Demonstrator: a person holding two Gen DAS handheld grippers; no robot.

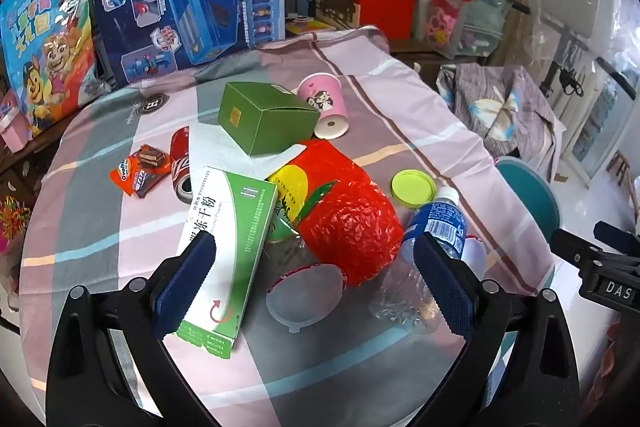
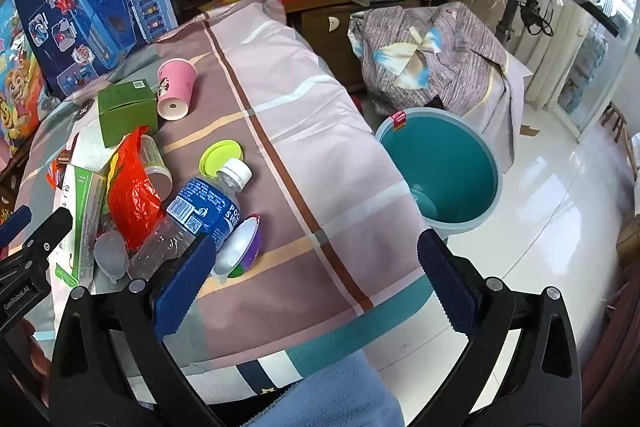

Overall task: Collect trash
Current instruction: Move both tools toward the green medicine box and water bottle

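Collection appeared unstarted: both the left tongs (image 1: 314, 281) and right tongs (image 2: 316, 281) gaped empty, litter such as the clear blue-labelled plastic bottle (image 2: 192, 217) lay ahead on the cloth-covered worktop (image 2: 332, 155), and the round teal plastic bin (image 2: 448, 167) beyond the right tongs looked nearly bare.

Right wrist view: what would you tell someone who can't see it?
The open, empty right hand-held gripper hangs over a checked tablecloth. Litter lies left: a blue-label plastic bottle, red bag, green box and pink cup. A teal bin stands on the floor, right.
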